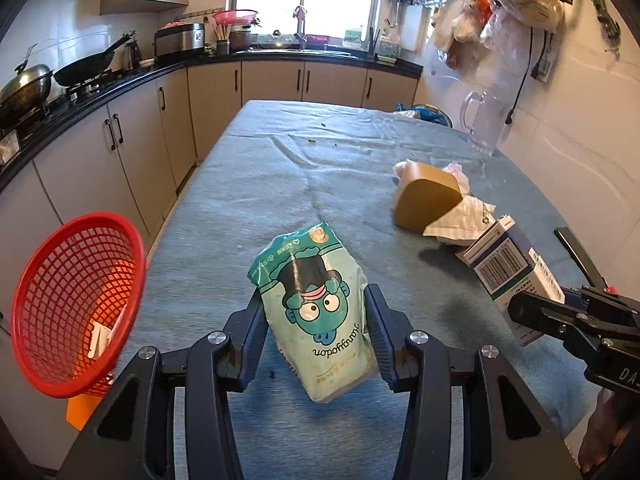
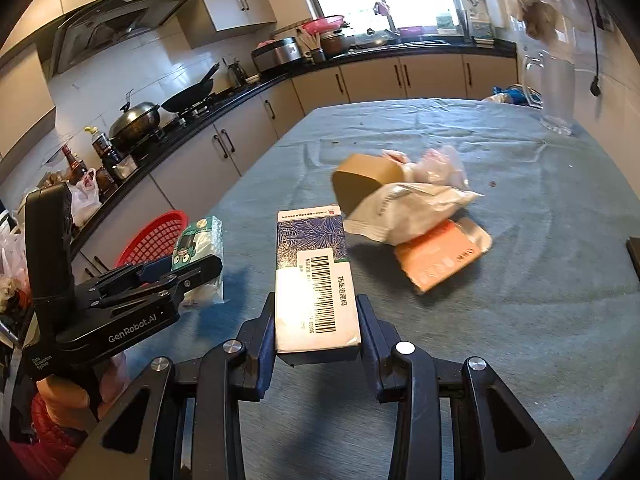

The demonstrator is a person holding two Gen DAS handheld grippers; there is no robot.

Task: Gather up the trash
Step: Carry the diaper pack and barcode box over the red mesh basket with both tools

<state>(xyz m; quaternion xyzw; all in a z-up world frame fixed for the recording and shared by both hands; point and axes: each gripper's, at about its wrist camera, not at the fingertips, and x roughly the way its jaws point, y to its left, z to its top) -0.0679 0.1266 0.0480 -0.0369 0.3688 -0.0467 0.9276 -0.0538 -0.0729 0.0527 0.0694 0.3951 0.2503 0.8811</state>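
My left gripper [image 1: 314, 304] is shut on a green snack bag [image 1: 316, 304] with a cartoon face, held above the blue-grey tablecloth [image 1: 280, 168]. A red mesh basket [image 1: 76, 312] with a white scrap inside is at the table's left edge, left of the bag. My right gripper [image 2: 318, 316] is shut on a white and blue medicine box [image 2: 314, 280] with a barcode. That box [image 1: 508, 272] also shows at the right in the left wrist view. A brown cardboard piece [image 2: 364, 182], a white wrapper [image 2: 404, 210], an orange packet [image 2: 440, 254] and crumpled plastic [image 2: 440, 166] lie mid-table.
A clear glass pitcher [image 1: 486, 120] stands at the table's far right by the wall. Kitchen counters with woks [image 1: 84, 66] and cabinets run along the left and back. Bags [image 1: 504, 8] hang on the right wall. A dark object [image 2: 634, 256] lies at the table's right edge.
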